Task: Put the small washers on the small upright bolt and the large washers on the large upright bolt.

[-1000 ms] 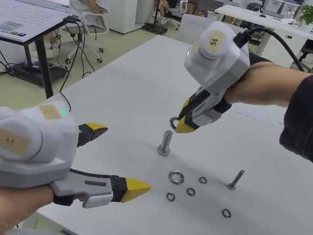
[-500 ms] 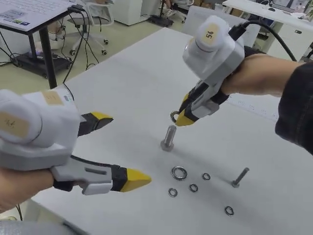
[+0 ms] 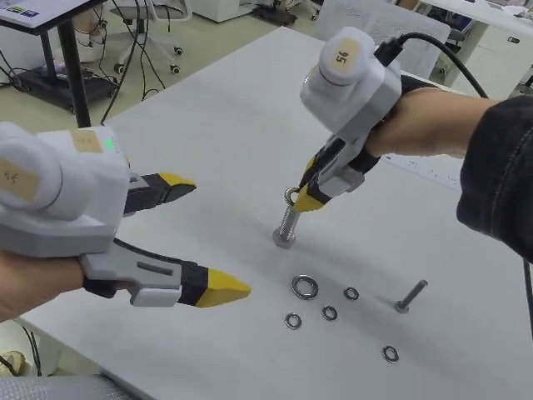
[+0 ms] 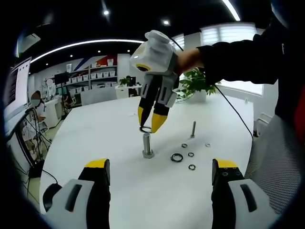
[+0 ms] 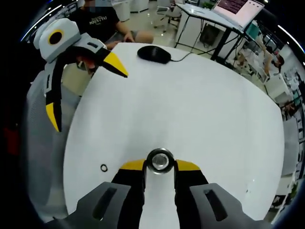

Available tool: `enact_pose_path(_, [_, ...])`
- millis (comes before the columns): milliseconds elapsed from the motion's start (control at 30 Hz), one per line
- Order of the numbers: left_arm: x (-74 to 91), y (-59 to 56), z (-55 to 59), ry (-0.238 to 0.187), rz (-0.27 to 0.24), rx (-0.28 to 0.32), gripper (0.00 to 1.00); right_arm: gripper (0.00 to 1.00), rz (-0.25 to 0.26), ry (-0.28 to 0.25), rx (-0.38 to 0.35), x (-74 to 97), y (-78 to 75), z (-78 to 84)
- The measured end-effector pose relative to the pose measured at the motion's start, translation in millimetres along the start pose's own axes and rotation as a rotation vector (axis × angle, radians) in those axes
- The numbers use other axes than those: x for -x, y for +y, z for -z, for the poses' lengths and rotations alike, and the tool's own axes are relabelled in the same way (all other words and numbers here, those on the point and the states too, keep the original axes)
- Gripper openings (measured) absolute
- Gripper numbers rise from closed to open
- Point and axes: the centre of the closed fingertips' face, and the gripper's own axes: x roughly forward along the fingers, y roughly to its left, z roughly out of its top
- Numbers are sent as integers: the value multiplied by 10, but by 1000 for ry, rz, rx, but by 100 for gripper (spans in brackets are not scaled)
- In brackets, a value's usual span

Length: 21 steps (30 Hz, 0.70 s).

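Observation:
My right gripper (image 3: 301, 200) is shut on a large washer (image 3: 290, 197), which it holds right at the top of the large upright bolt (image 3: 286, 227). In the right gripper view the washer (image 5: 160, 161) sits ringed between the yellow tips. The left gripper view shows that washer (image 4: 145, 129) just over the bolt (image 4: 147, 145). My left gripper (image 3: 204, 236) hovers open at the near left, holding nothing. A second large washer (image 3: 305, 287) and several small washers (image 3: 330, 313) lie on the table. The small bolt (image 3: 411, 296) stands tilted to the right.
The white table (image 3: 208, 125) runs far back and to the left. A black mouse (image 5: 154, 54) lies on it at the far side, near a seated person. A desk and office chairs stand beyond the table's left edge.
My right gripper has come down and slightly left with the large washer, from above the large bolt to its top. The left gripper has stayed open; the head camera shifted.

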Motion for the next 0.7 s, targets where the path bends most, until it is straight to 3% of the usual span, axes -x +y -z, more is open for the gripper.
enact_pose_path(333, [-45,29,18,1,12,-4,88,23,-12,21,-9,-66,-14,60])
enact_pose_path(700, [-117,-46,21,0,26,-6,88,23,-26,34,-5,-127,19,62])
